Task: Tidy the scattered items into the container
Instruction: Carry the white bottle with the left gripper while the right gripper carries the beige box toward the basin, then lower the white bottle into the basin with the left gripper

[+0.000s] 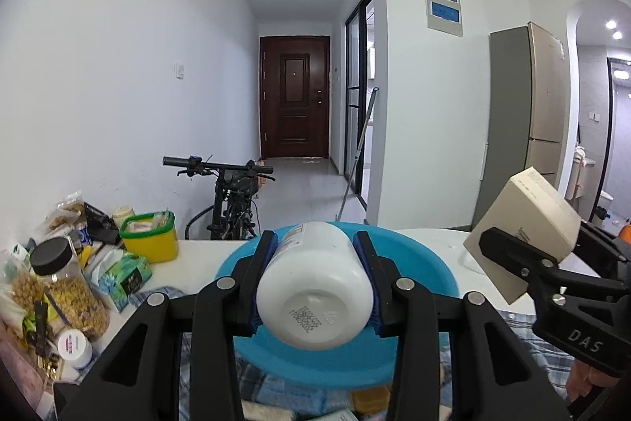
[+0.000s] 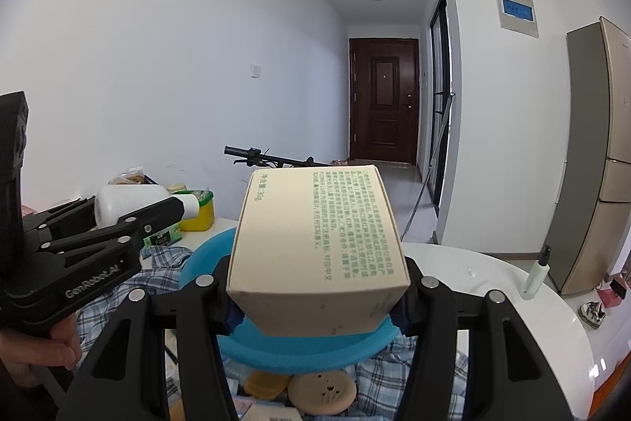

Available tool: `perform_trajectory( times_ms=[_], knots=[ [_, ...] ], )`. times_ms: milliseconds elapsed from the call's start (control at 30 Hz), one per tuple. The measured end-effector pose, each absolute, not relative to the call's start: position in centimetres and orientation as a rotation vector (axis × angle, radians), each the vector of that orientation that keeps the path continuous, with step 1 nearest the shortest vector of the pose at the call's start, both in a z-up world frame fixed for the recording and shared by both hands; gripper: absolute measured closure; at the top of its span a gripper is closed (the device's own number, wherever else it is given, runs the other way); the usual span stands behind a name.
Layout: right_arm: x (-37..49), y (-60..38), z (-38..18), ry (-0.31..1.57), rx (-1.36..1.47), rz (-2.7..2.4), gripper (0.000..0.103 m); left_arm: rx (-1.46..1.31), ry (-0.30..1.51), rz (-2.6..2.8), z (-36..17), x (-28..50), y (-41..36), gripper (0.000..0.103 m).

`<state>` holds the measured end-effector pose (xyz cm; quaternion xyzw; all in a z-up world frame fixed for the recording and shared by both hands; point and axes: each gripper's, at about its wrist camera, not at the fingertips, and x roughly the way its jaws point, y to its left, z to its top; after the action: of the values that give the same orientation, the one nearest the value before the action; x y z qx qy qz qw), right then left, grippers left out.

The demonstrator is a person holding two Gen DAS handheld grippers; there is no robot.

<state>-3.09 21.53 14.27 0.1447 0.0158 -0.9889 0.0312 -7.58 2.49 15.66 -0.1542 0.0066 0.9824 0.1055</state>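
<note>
Left wrist view: left gripper jaws clamp a white bottle above a blue basin; right gripper jaws grasp a beige box.

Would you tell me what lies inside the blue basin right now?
Nothing shows on the bare part of the blue basin; the held white bottle and beige box cover most of its inside.

Bicycle near wall; brown door down hallway; fridge right.
</note>
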Motion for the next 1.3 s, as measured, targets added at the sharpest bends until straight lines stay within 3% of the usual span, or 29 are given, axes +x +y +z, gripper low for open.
perform_trajectory(
  times_ms=[367,600,800,1300],
  knots=[
    [-9.0,22.8,14.4,0.079,0.471,-3.078,0.048,-0.528,-0.042,2.866,14.9,-15.5,2.3,0.061],
    [-12.6,23.1,14.3,0.079,0.537,-3.092,0.048,-0.533,0.064,2.9,14.9,-20.7,3.1,0.061],
    [-15.9,24.2,14.3,0.058,0.574,-3.133,0.048,-0.553,-0.034,2.914,14.5,-25.0,2.3,0.061],
    [-24.0,26.8,15.2,0.024,0.717,-3.125,0.048,-0.675,-0.072,2.944,13.3,-33.1,1.5,0.061]
  ],
)
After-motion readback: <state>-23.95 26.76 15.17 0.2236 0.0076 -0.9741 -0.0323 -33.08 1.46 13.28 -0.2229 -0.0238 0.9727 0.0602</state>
